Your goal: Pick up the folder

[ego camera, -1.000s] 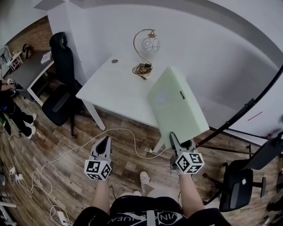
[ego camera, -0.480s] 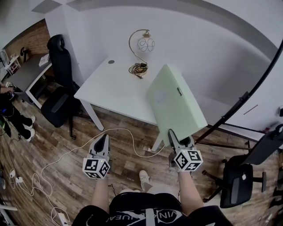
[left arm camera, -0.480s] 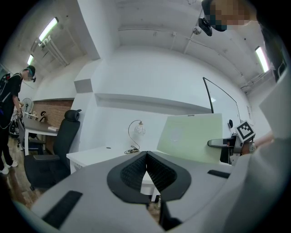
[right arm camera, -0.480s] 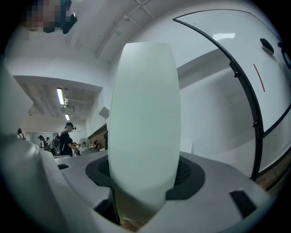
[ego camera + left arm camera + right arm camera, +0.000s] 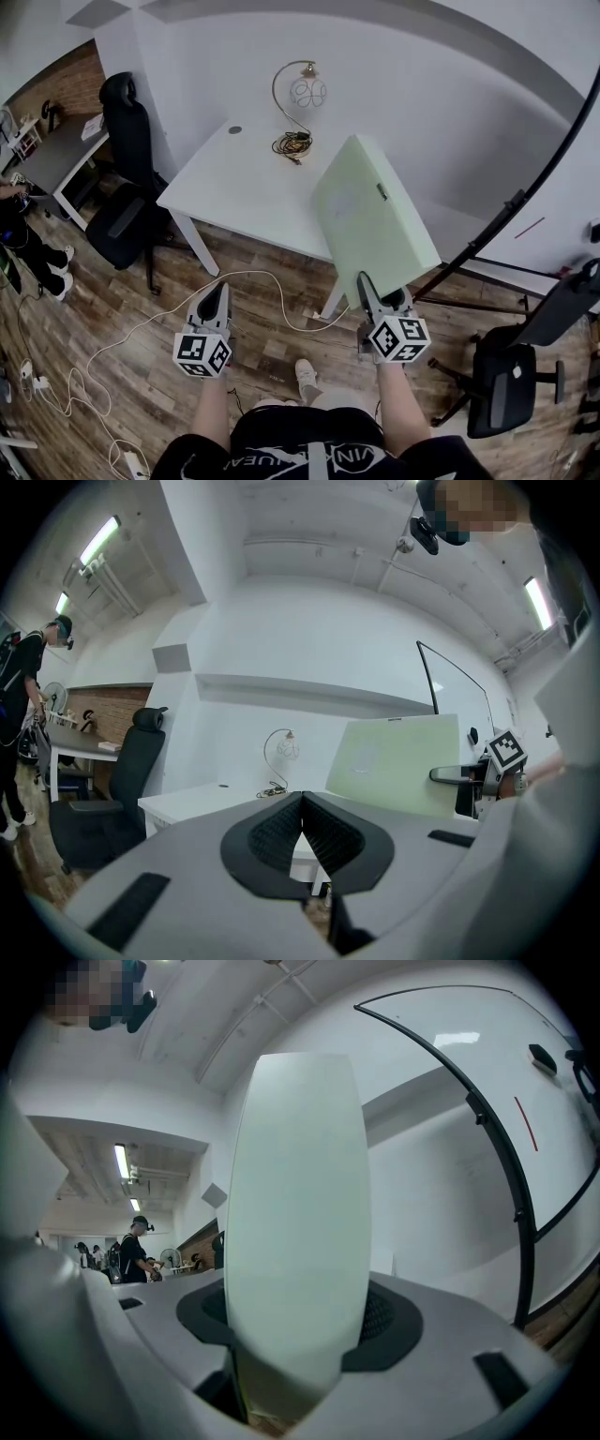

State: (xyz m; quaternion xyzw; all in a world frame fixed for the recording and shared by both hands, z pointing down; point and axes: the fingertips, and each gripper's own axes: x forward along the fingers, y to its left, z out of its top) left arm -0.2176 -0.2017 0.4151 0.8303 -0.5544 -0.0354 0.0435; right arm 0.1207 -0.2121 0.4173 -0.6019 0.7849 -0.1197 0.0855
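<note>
Right gripper (image 5: pixel 383 302) held the folder (image 5: pixel 375 220) by its near edge.
It seemed stiff, light and slippery; the left gripper (image 5: pixel 216 298) was closed, empty.

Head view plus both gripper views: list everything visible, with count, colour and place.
folder: one, pale green, held up in front of the table.
table: one, white, ahead of the person.
lamp: one, brass arc with globe shade, at the table's back edge.
cord: one, dark coil, at the lamp's base.
chairs: two, black, one left of the table, one at lower right.
cable: one, white, trailing across the wooden floor.
bystander: one, dark clothes, far left.
left gripper: one, grey, shut and empty, over the floor.
right gripper: one, grey, shut on the folder's lower edge.
</note>
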